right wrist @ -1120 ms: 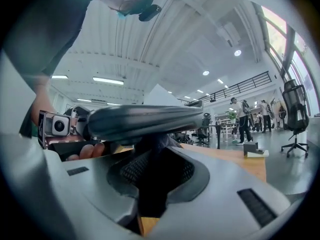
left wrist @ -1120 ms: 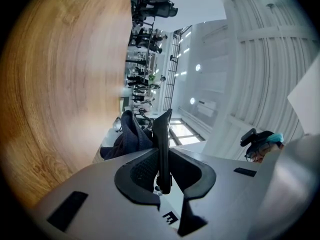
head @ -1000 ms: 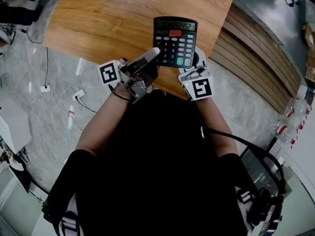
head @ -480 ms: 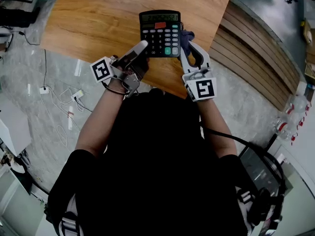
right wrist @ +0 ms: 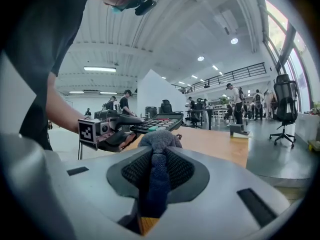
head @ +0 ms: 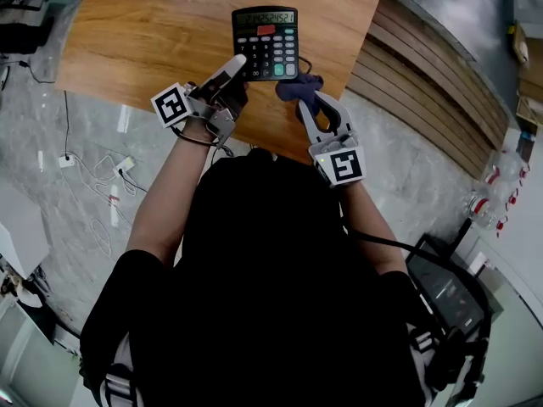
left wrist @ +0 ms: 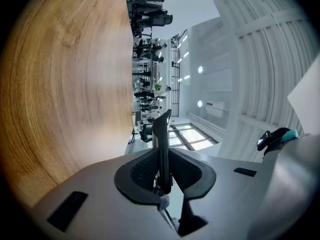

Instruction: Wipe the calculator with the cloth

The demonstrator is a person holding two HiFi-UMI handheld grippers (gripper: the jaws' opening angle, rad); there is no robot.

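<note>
The black calculator (head: 265, 42) is held over the wooden table (head: 153, 32), its keys facing up. My left gripper (head: 235, 64) is shut on its near left edge. In the left gripper view the calculator (left wrist: 161, 144) shows edge-on as a thin dark slab between the pads. My right gripper (head: 302, 98) is shut on a bunched dark blue cloth (head: 298, 85), which sits by the calculator's near right corner. In the right gripper view the cloth (right wrist: 156, 156) fills the gap between the jaws, and the calculator (right wrist: 159, 121) and the left gripper (right wrist: 117, 126) lie just beyond it.
The table's near edge runs under both grippers, with grey floor and loose white cables (head: 102, 185) to the left. Curved wooden slats (head: 424, 91) lie right of the table. The person's dark torso fills the lower head view.
Both grippers have moved away from the body and out over the table, carrying the calculator up and left in the head view. The cloth now shows at the calculator's near right corner.
</note>
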